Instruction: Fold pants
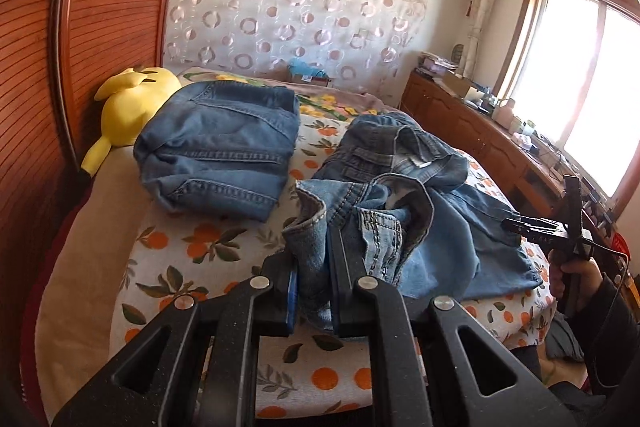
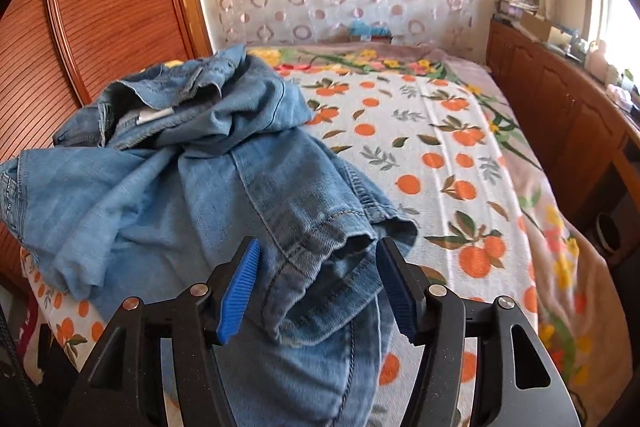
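Crumpled light blue jeans (image 1: 404, 211) lie on the orange-print bedsheet (image 1: 192, 243). My left gripper (image 1: 314, 259) is shut on a bunched hem of the jeans near the bed's front edge. In the right wrist view the jeans (image 2: 192, 179) spread left and centre, with a leg cuff (image 2: 320, 251) lying between the blue pads (image 2: 240, 287) of my right gripper (image 2: 316, 259), which is open around it. The right gripper also shows in the left wrist view (image 1: 532, 227) at the jeans' right edge.
A folded pair of jeans (image 1: 218, 147) sits at the back left beside a yellow plush toy (image 1: 128, 111). A darker pair of jeans (image 1: 372, 147) lies behind the crumpled one. A wooden wardrobe (image 1: 80, 27) stands left, a wooden cabinet (image 2: 560, 107) right.
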A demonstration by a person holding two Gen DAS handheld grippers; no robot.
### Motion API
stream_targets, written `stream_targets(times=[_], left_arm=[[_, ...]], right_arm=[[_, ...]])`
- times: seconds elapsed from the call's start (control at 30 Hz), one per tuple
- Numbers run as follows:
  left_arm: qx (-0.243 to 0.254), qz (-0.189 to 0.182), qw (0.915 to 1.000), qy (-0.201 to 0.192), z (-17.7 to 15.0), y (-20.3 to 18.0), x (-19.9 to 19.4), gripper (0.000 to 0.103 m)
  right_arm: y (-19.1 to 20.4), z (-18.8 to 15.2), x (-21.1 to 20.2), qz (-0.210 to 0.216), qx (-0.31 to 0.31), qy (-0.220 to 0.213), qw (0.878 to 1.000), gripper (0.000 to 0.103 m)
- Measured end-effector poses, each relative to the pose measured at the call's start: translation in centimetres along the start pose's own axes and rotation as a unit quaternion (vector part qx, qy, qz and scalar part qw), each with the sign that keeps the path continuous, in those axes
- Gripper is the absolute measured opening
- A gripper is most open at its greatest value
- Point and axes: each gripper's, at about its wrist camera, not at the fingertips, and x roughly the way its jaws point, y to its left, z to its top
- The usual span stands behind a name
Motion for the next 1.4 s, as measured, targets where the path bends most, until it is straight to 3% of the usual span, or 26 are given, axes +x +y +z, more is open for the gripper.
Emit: stream_targets(times=[0.07, 0.17, 0.37, 0.43, 0.5, 0.57, 0.6, 0.83, 1.1, 1.37, 1.4], left_arm=[[-0.004, 0.003, 1.0000, 0.001, 0.0, 0.6, -0.1, 0.013], [-0.009, 0.008, 0.9999, 0.002, -0.3, 1.3, -0.4, 0.013], [-0.026, 0.016, 0.9995, 0.001, -0.4, 2.6, -0.4, 0.013], [-0.026, 0.019, 0.9995, 0.004, -0.6, 2.6, 0.0, 0.013], [-0.024, 0.021, 0.9995, 0.007, -0.8, 2.5, 0.2, 0.013], [-0.020, 0.021, 0.9995, 0.008, -1.0, 2.1, 0.3, 0.013], [-0.017, 0.021, 0.9996, 0.008, -1.1, 2.0, 0.3, 0.013], [-0.008, 0.024, 0.9996, 0.011, -1.2, 1.9, 0.5, 0.013], [-0.005, 0.028, 0.9995, 0.011, -1.5, 1.7, 0.5, 0.013], [-0.007, 0.028, 0.9995, 0.014, -1.7, 1.6, 0.7, 0.013], [-0.007, 0.029, 0.9995, 0.014, -1.7, 1.6, 0.8, 0.013]], right_arm=[[-0.5, 0.8, -0.1, 0.003, -0.008, -0.001, 1.000, 0.019], [-1.7, 2.9, -2.4, -0.008, -0.010, -0.044, 0.999, 0.005], [-7.4, 8.7, -9.3, -0.069, 0.033, -0.154, 0.985, 0.005], [-9.2, 10.1, -9.1, -0.069, 0.048, -0.142, 0.986, 0.005], [-10.4, 10.4, -6.8, -0.075, 0.036, -0.088, 0.993, 0.006], [-11.1, 9.3, -4.6, -0.105, 0.030, -0.040, 0.993, 0.024], [-11.3, 8.4, -3.9, -0.102, 0.028, -0.026, 0.994, 0.025], [-10.1, -0.1, -4.8, -0.075, 0.021, -0.019, 0.997, 0.046], [-7.7, -5.7, -5.9, 0.006, 0.026, 0.007, 1.000, 0.052], [-7.6, -6.5, -5.6, 0.005, 0.032, 0.022, 0.999, 0.053], [-7.1, -6.6, -5.8, 0.002, 0.025, 0.020, 0.999, 0.049]])
